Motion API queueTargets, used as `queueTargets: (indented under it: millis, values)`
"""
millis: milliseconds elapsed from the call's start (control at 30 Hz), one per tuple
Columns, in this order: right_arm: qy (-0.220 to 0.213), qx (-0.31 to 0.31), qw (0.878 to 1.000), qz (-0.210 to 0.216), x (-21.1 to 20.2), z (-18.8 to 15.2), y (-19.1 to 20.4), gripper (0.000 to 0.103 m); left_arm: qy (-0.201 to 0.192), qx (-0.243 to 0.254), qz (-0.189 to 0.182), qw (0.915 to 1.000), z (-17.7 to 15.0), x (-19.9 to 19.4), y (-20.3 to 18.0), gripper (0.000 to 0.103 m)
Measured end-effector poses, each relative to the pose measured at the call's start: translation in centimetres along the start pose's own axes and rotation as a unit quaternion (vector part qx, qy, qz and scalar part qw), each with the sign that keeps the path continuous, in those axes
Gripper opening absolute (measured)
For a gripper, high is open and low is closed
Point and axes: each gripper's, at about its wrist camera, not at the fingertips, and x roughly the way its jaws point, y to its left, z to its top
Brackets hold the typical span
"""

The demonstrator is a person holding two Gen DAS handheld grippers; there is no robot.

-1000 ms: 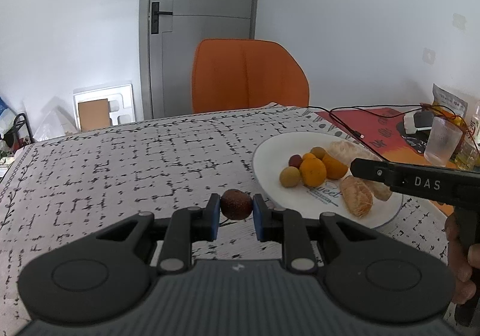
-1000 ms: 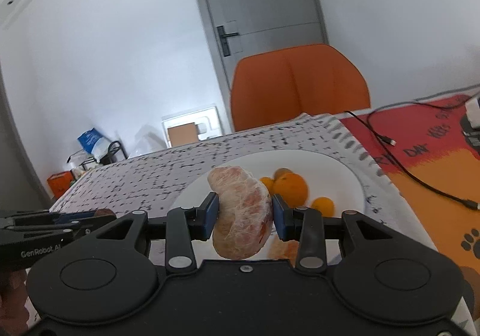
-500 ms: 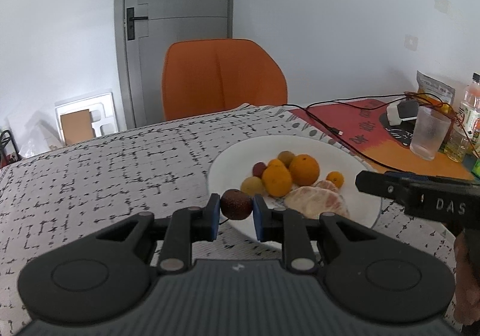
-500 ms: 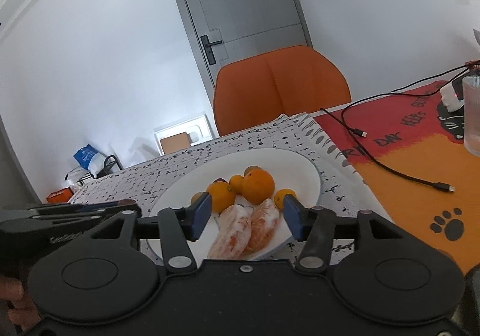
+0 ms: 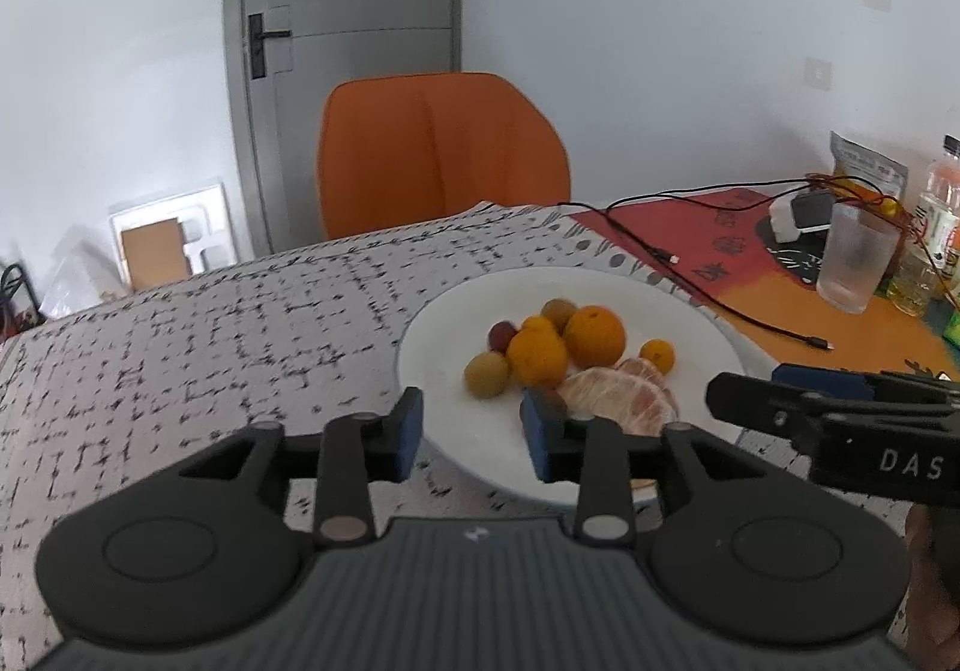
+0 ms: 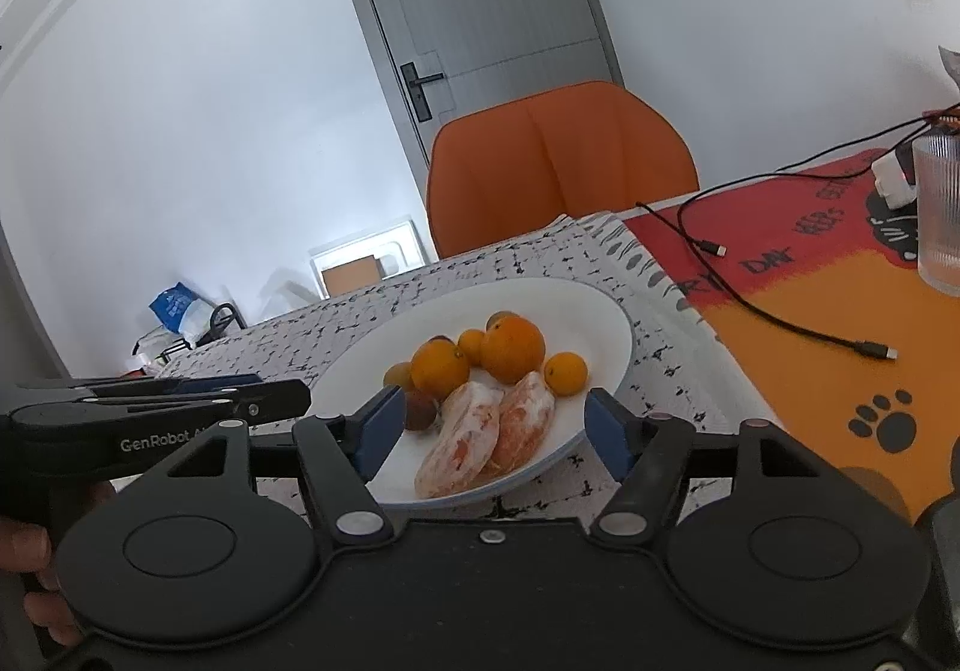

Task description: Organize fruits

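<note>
Left gripper [image 5: 471, 434] jaws spread wide, holding nothing, hovering at the near-left rim of the white plate [image 5: 708, 311] on the patterned surface [image 5: 210, 335]. On the plate: dark brown fruit [image 6: 420, 410] beside the left jaw pad, green-yellow fruit [image 5: 486, 374], oranges [image 5: 594, 335], two peeled segments [image 6: 486, 431] at the near edge. Right gripper [image 6: 486, 431] jaws wide open, empty, straddling the segments without touching them. Far right: black cable [image 6: 780, 320], glass [image 6: 939, 209].
</note>
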Motion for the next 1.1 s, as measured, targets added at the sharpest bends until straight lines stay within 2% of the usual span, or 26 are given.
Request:
queueTargets:
  millis: [100, 233, 300, 367, 733, 1100]
  values:
    - [0.002, 0.001, 1.0, 0.001, -0.1, -0.2, 0.2, 0.068, 0.001, -0.001, 0.01, 0.9999, -0.3, -0.6, 0.5, 0.056]
    - [0.002, -0.002, 1.0, 0.003, -0.5, -0.2, 0.8, 0.074, -0.001, -0.008, 0.02, 0.9998, -0.7, -1.6, 1.1, 0.067]
    - [0.003, -0.005, 1.0, 0.004, -0.8, -0.3, 1.1, 0.077, -0.001, -0.012, 0.028, 0.9995, -0.8, -2.1, 1.4, 0.08]
    - [0.011, -0.008, 1.0, 0.003, -0.9, -0.4, 1.4, 0.081, -0.005, -0.014, 0.036, 0.9992, -1.1, -2.6, 1.7, 0.084]
    - [0.019, -0.027, 0.999, -0.002, -2.8, -0.8, 3.1, 0.102, 0.001, -0.051, 0.051, 0.9974, -2.0, -5.9, 3.7, 0.097]
    - [0.026, -0.057, 0.998, 0.002, -4.7, -0.7, 5.5, 0.103, -0.001, -0.07, 0.053, 0.9962, -3.0, -9.8, 5.4, 0.101]
